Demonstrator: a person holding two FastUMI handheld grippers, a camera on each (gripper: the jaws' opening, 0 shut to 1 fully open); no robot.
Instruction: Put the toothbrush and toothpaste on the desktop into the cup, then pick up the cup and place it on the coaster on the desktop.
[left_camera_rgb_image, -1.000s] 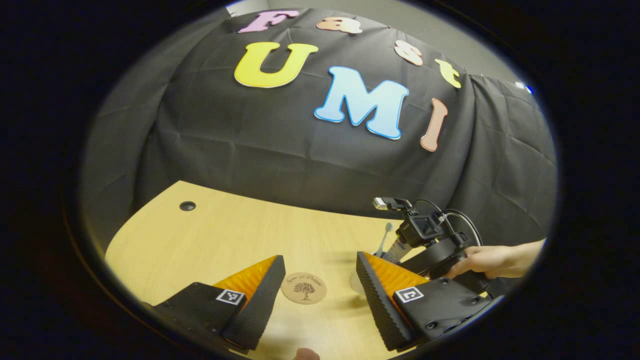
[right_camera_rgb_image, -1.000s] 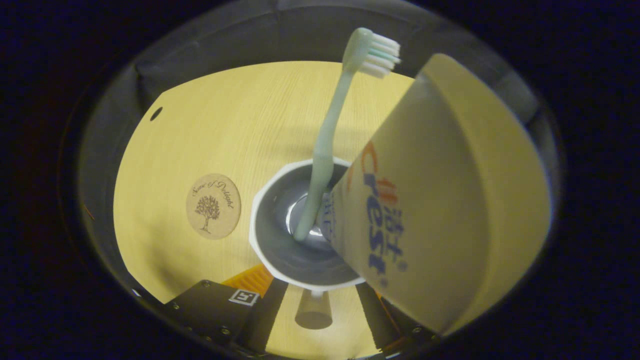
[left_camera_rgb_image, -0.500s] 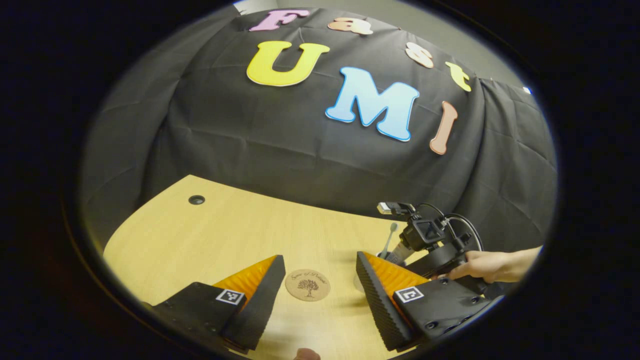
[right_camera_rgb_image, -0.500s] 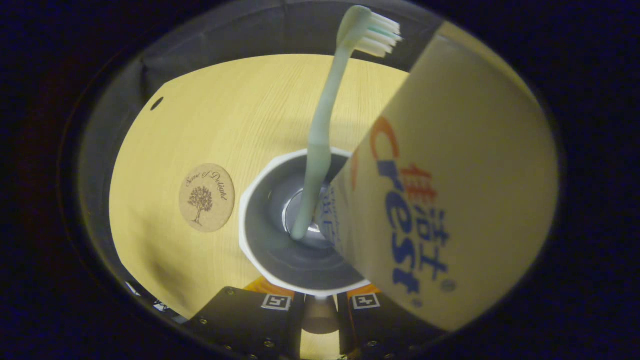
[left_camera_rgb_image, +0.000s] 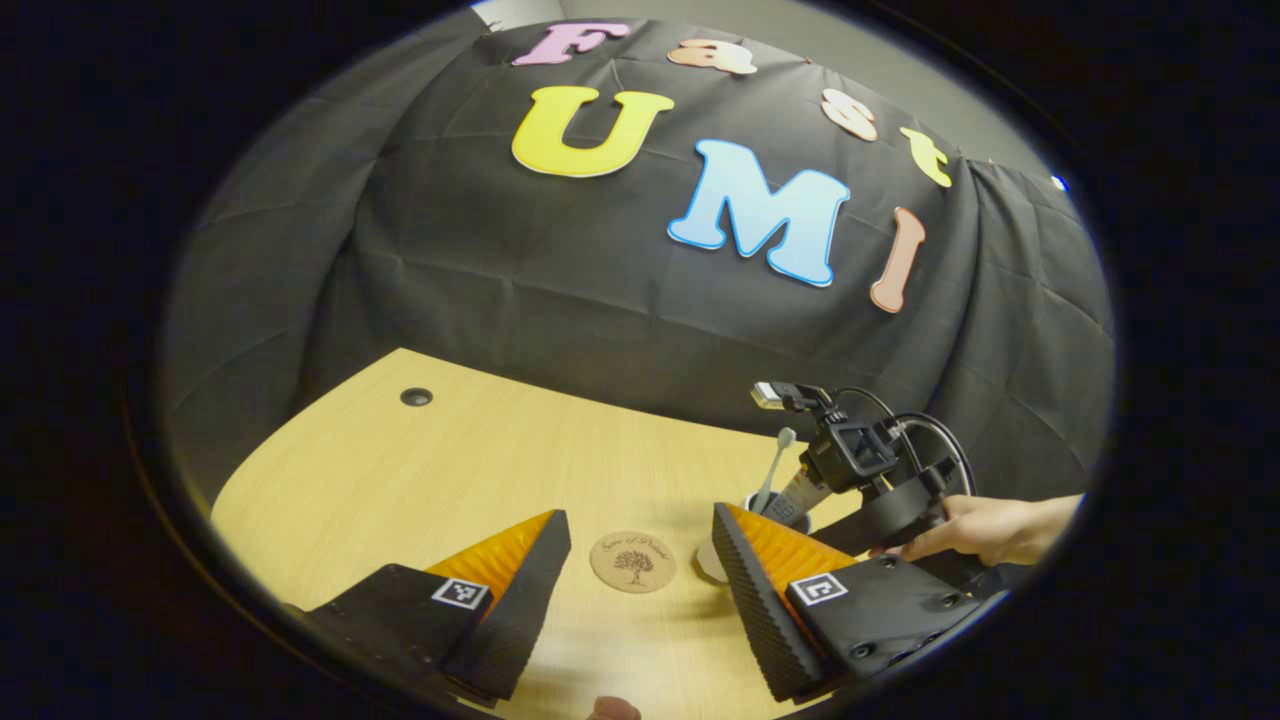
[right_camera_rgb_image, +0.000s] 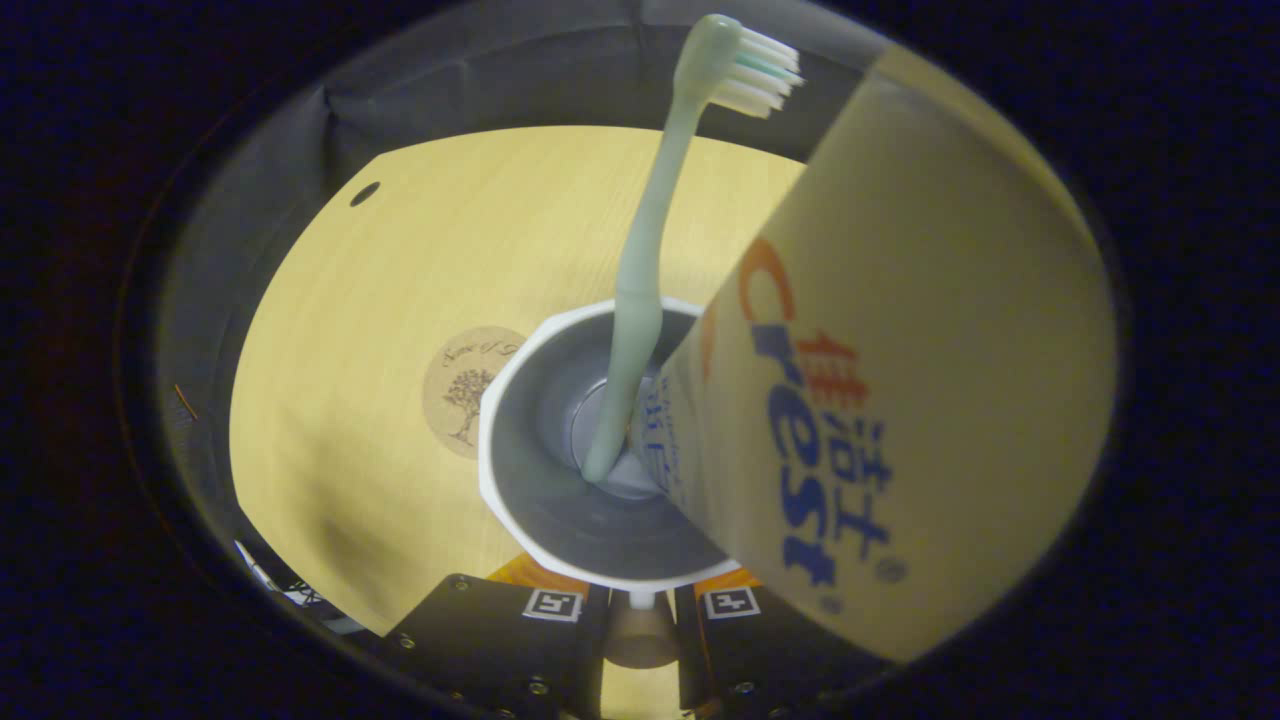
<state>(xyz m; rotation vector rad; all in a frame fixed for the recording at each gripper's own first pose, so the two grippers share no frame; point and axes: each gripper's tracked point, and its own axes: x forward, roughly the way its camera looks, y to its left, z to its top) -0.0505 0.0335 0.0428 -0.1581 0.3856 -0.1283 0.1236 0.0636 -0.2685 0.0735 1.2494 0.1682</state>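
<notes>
Two grippers are in use over one pale wood-grain desktop (left_camera_rgb_image: 430, 480). In the left gripper view, the left gripper (left_camera_rgb_image: 640, 565) hangs above the near edge with its fingers spread wide and nothing between them; the round cork coaster (left_camera_rgb_image: 632, 561) lies flat on the surface just beyond the gap. In the right gripper view, the right gripper (right_camera_rgb_image: 640, 615) has its fingers drawn close together on the handle of the white cup (right_camera_rgb_image: 530, 480); the toothbrush (right_camera_rgb_image: 650, 260) stands in the cup, bristles up; the toothpaste (right_camera_rgb_image: 900, 370) leans out over the rim; the cup partly overlaps the coaster (right_camera_rgb_image: 460, 390). Farther off, a dark cable hole (left_camera_rgb_image: 416, 396) marks the desktop; black cloth (left_camera_rgb_image: 480, 280) walls the booth behind the desk edge.
</notes>
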